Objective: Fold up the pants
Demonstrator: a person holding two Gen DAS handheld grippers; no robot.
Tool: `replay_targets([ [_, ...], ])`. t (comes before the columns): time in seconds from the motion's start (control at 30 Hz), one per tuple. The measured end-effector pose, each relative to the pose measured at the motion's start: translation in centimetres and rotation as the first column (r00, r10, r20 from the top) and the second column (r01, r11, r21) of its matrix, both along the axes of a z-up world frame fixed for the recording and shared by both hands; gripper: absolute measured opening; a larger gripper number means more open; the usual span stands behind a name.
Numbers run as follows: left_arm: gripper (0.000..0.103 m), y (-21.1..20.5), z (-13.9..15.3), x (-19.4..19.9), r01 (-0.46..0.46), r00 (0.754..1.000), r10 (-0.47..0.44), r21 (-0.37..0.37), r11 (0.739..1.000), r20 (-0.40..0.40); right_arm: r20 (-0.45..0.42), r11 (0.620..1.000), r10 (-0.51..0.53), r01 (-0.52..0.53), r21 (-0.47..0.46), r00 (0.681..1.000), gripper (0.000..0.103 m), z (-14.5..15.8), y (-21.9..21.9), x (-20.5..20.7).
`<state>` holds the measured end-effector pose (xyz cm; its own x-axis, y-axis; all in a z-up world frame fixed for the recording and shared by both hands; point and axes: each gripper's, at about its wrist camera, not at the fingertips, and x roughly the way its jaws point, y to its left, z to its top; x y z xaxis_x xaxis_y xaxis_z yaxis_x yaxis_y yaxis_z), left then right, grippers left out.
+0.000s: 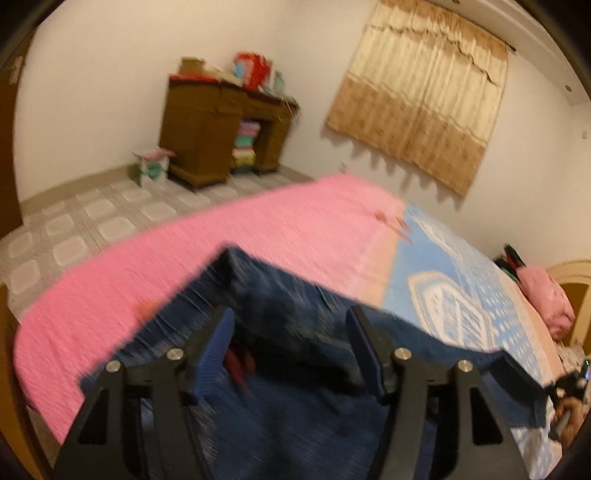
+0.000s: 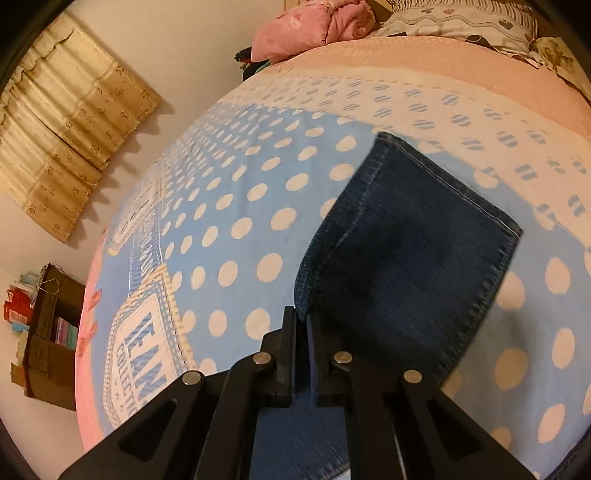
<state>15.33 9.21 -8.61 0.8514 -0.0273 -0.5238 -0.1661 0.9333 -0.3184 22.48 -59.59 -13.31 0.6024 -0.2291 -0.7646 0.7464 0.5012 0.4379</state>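
Observation:
Dark blue jeans (image 1: 295, 369) lie bunched on the bed under my left gripper (image 1: 291, 325), whose jaws stand wide apart over the cloth with nothing pinched. The view is blurred. In the right wrist view my right gripper (image 2: 302, 317) is shut on the side edge of a jeans leg (image 2: 406, 258). The leg stretches away from the jaws over the bed, its hem at the far end.
A pink blanket (image 1: 184, 258) covers the foot of the bed, a blue polka-dot sheet (image 2: 240, 206) the middle. Pink pillow (image 2: 314, 26) and patterned pillow (image 2: 461, 18) at the head. A brown cabinet (image 1: 221, 129), a box (image 1: 153, 166) and a curtain (image 1: 417, 92) stand by the walls.

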Motion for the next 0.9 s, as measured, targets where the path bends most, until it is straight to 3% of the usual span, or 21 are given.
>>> replay_targets([
  [0.03,0.08,0.6,0.4,0.2,-0.014,1.0,0.014,0.013,1.0,0.015,-0.01,1.0,0.007,-0.007,-0.014,1.0,0.004,-0.1,0.2,0.0],
  [0.07,0.098,1.3,0.5,0.8,-0.028,0.999,0.027,0.032,0.999,0.021,-0.023,0.999,0.016,-0.016,-0.031,1.0,0.004,-0.3,0.3,0.1],
  [0.1,0.103,1.6,0.4,1.4,-0.033,0.999,0.032,0.046,0.998,0.012,-0.03,0.999,0.022,-0.023,-0.045,0.999,0.004,-0.5,0.5,0.2],
  [0.2,0.103,2.2,-0.7,4.3,0.006,0.999,-0.004,0.043,0.999,-0.053,-0.024,1.0,0.001,-0.002,-0.022,1.0,0.004,-1.0,0.7,-0.6],
  [0.27,0.102,2.2,-1.8,6.4,0.068,0.991,-0.071,-0.027,0.997,-0.111,-0.026,1.0,-0.019,0.019,0.006,0.999,0.004,-1.4,0.4,-1.2],
  [0.3,0.1,2.2,-2.4,7.3,0.091,0.986,-0.099,-0.063,0.994,-0.137,-0.035,1.0,-0.025,0.026,0.014,0.999,0.004,-1.6,0.3,-1.2],
  [0.33,0.087,1.9,-3.1,8.3,0.118,0.977,-0.132,-0.094,0.989,-0.167,-0.048,1.0,-0.026,0.026,0.015,0.999,0.004,-1.6,0.3,-1.2],
  [0.37,0.068,1.6,-3.7,9.3,0.159,0.963,-0.183,-0.131,0.979,-0.199,-0.063,1.0,-0.022,0.022,0.009,0.998,0.004,-1.4,0.4,-1.0],
  [0.4,0.062,1.2,-4.3,10.2,0.178,0.948,-0.21,-0.15,0.972,-0.237,-0.065,1.0,-0.019,0.019,0.001,0.998,0.004,-1.0,0.5,-0.9],
  [0.43,0.047,1.1,-4.8,10.9,0.186,0.938,-0.226,-0.168,0.968,-0.265,-0.06,1.0,-0.016,0.015,-0.008,0.998,0.004,-0.2,0.6,-0.8],
  [0.53,0.033,1.7,-4.1,12.2,0.224,0.917,-0.297,-0.271,0.936,-0.266,-0.026,1.0,-0.004,0.003,-0.029,1.0,0.004,2.9,1.3,-0.5],
  [0.6,0.028,2.5,-2.1,12.7,0.249,0.91,-0.338,-0.335,0.909,-0.241,0.014,0.999,0.012,-0.011,-0.044,1.0,0.004,5.9,2.0,-0.4],
  [0.63,0.019,2.8,-1.1,12.9,0.262,0.907,-0.356,-0.358,0.896,-0.227,0.032,0.998,0.02,-0.019,-0.052,0.999,0.004,7.3,2.3,-0.4],
  [0.77,0.015,5.3,3.8,12.7,0.307,0.894,-0.416,-0.448,0.84,-0.167,0.126,0.996,0.059,-0.049,-0.078,0.99,0.004,13.5,3.9,-1.8],
  [0.9,0.015,8.4,6.3,10.7,0.322,0.89,-0.442,-0.525,0.788,-0.117,0.205,0.992,0.101,-0.081,-0.1,0.974,0.004,18.8,5.4,-5.7],
])
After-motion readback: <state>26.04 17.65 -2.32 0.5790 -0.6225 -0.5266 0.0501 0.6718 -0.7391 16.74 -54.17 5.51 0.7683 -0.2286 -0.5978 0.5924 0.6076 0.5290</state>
